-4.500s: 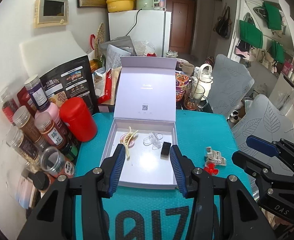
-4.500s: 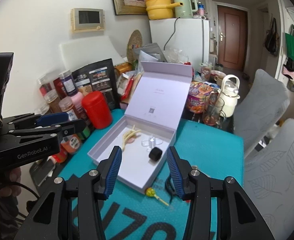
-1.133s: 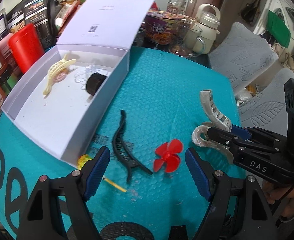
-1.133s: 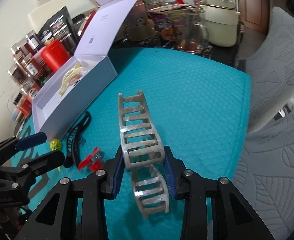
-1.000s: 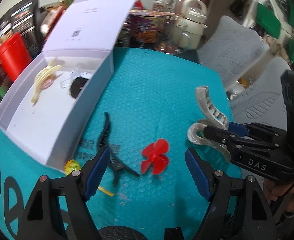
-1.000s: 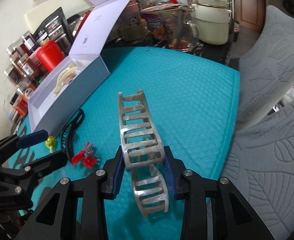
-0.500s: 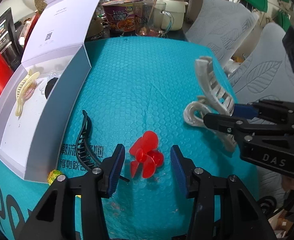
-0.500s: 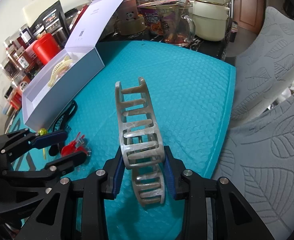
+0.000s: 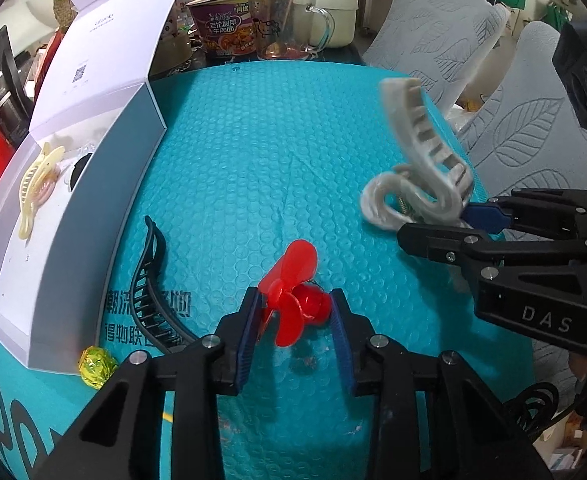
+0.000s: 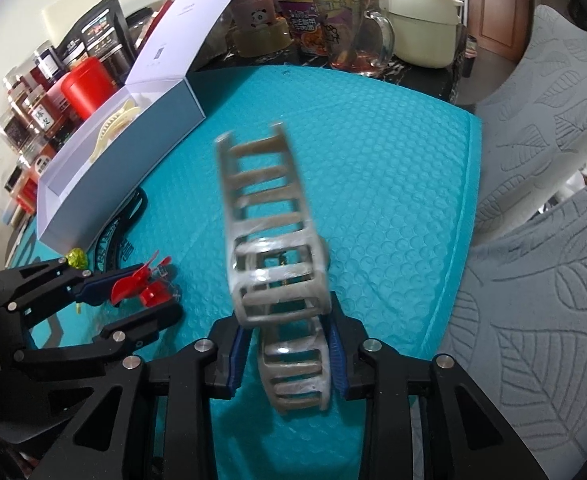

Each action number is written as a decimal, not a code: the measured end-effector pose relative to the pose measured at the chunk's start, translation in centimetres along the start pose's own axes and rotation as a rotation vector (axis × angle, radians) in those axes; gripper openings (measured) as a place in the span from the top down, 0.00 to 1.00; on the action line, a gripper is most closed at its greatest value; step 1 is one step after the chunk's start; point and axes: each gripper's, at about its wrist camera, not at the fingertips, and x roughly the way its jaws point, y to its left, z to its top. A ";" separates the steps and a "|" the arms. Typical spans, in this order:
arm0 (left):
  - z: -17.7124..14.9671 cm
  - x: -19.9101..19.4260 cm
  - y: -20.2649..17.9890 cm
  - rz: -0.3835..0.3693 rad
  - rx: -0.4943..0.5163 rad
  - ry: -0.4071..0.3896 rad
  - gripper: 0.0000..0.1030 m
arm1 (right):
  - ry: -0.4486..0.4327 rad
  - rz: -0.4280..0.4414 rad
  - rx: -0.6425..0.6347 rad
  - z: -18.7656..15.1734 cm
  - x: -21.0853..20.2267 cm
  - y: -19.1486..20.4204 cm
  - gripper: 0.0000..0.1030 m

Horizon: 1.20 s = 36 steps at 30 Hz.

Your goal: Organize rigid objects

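My left gripper point(image 9: 296, 308) is shut on a red propeller-shaped clip point(image 9: 293, 298) that rests on the teal bubble mat point(image 9: 261, 152). The clip also shows in the right wrist view point(image 10: 143, 282). My right gripper point(image 10: 285, 344) is shut on a large grey claw hair clip point(image 10: 271, 236) and holds it above the mat; this clip shows at the right of the left wrist view point(image 9: 421, 168). An open white box point(image 9: 33, 184) at the left holds a cream hair claw point(image 9: 33, 184) and a black round item point(image 9: 79, 166). A black hair clip point(image 9: 149, 280) lies beside the box.
A yellow wrapped candy point(image 9: 95, 362) lies at the box's near corner. A noodle cup point(image 9: 225, 28), a glass mug point(image 9: 289, 26) and a kettle point(image 10: 425, 12) stand behind the mat. Jars and a red canister point(image 10: 87, 86) crowd the left. Grey chairs point(image 10: 541, 264) stand at the right.
My left gripper has moved forward and closed its fingers on the red clip. My right gripper has kept hold of the grey claw clip and lifted it, and the clip looks blurred.
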 end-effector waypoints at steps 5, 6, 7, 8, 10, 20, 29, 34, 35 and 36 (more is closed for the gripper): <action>-0.3 -0.9 0.6 -0.017 -0.044 -0.009 0.68 | -0.014 0.009 0.023 -0.2 -0.4 -0.2 0.71; -0.5 -1.1 0.7 -0.019 -0.050 -0.011 0.68 | -0.019 0.000 0.015 -0.3 -0.6 -0.1 0.71; -0.6 -1.4 0.9 -0.023 -0.057 -0.013 0.68 | -0.024 -0.010 0.013 -0.4 -0.8 0.0 0.71; -0.7 -1.6 0.9 -0.023 -0.058 -0.015 0.68 | -0.027 -0.013 0.016 -0.5 -1.0 0.0 0.71; -0.9 -2.2 0.9 -0.017 -0.051 -0.018 0.68 | -0.034 -0.017 0.040 -0.9 -1.6 0.1 0.71; -2.4 -7.7 1.8 -0.036 -0.006 -0.060 0.68 | -0.079 -0.050 0.118 -3.3 -5.7 3.3 0.71; -4.8 -14.3 2.7 -0.064 0.080 -0.119 0.68 | -0.162 -0.102 0.172 -5.8 -11.4 7.7 0.71; -6.3 -17.8 3.1 -0.088 0.112 -0.170 0.68 | -0.195 -0.133 0.166 -7.3 -14.5 10.6 0.71; -6.4 -18.4 3.2 -0.092 0.115 -0.176 0.68 | -0.200 -0.134 0.168 -7.6 -15.1 11.1 0.71; -6.7 -19.0 3.3 -0.097 0.117 -0.182 0.68 | -0.203 -0.136 0.168 -7.9 -15.6 11.6 0.71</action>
